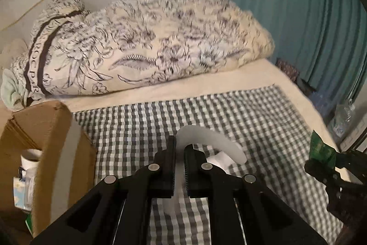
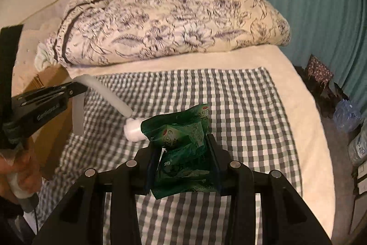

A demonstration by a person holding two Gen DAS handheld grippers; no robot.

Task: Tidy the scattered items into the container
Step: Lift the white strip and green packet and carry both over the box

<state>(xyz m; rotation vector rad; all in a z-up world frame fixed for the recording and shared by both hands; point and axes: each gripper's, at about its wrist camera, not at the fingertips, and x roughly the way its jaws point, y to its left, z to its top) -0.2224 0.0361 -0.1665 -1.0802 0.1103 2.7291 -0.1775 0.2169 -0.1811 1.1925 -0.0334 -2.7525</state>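
Note:
My left gripper (image 1: 180,144) is shut on a white bendy tube (image 1: 213,139) that curves up and off to the right, above the checked cloth (image 1: 229,111). The open cardboard box (image 1: 52,130) stands to its left, with a mug (image 1: 31,157) and packets inside. My right gripper (image 2: 183,144) is shut on crumpled green packets (image 2: 181,130), lifted above the cloth. A small white roll (image 2: 133,130) lies on the cloth just left of the packets. The right wrist view also shows the left gripper (image 2: 80,87) with the tube (image 2: 110,93), near the box (image 2: 52,77).
A folded floral quilt (image 1: 149,45) lies across the bed behind the cloth. A teal curtain (image 1: 286,4) hangs at the right, with bags and clutter on the floor (image 2: 344,114) beyond the bed's edge. A hand (image 2: 20,167) holds the left gripper's handle.

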